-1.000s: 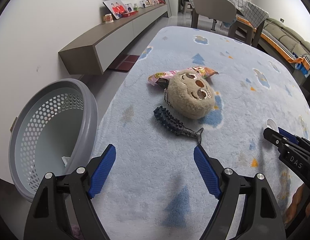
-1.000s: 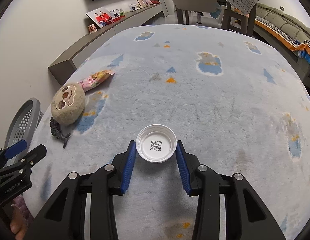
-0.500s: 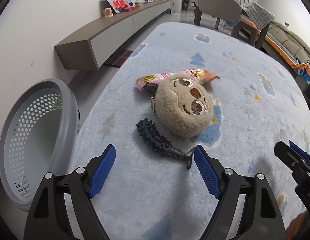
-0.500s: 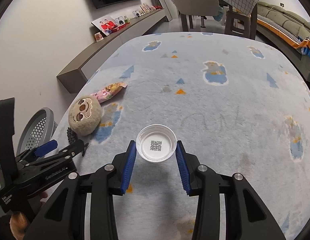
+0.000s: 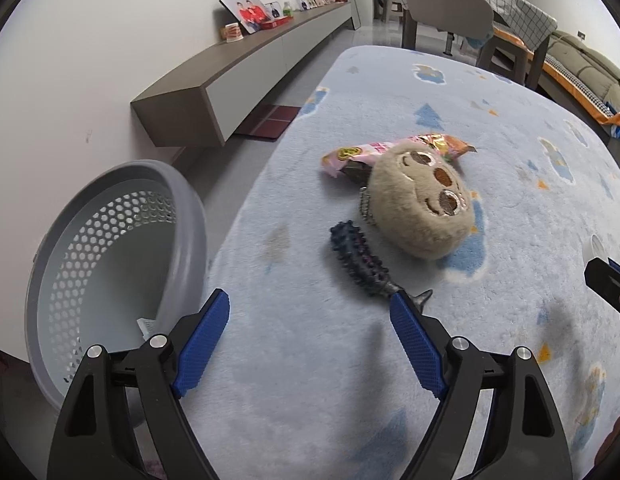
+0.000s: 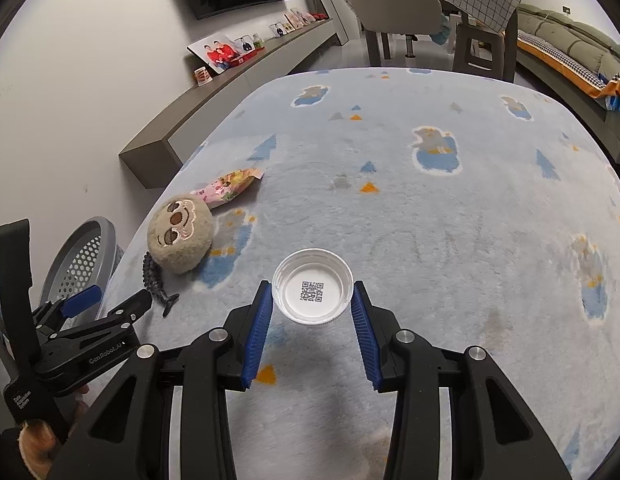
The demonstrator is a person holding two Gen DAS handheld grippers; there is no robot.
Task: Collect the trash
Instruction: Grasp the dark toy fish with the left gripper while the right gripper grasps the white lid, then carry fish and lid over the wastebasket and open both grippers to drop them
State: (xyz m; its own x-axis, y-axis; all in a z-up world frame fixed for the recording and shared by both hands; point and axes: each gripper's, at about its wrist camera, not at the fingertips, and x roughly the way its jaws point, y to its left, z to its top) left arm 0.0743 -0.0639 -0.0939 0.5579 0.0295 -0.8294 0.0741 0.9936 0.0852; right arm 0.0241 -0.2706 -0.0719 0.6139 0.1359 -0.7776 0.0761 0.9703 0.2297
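At the far left one grey basket (image 5: 110,264) with a wall full of holes stands beside the edge of the bench (image 5: 310,380), which is covered by a pale blue fluffy cloth; a small white scrap lies at its bottom. The left hand-held gripper (image 5: 310,336) hangs over the near part of the bench with its jaws wide apart and nothing between them. They have just been opening a little more. Its right blue pad (image 5: 415,344) is just in front of the tail end of one dark spiky toy (image 5: 361,260), but I cannot tell if they touch.

This toy lies flat, with its long axis going diagonally (the knobbly end points away and to the left, the tail points toward the gripper). Just behind it one round plush head (image 5: 421,200) lies face up, and it rests on part of one pink snack wrapper (image 5: 389,150). The long axis of the wrapper runs left to right, and its opened dark end is at the left.

More to the right, the right hand-held gripper (image 6: 313,308) is clenched on one white plastic lid (image 6: 313,292). The lid is held at its rim, with the open side up, and a printed square code shows inside.
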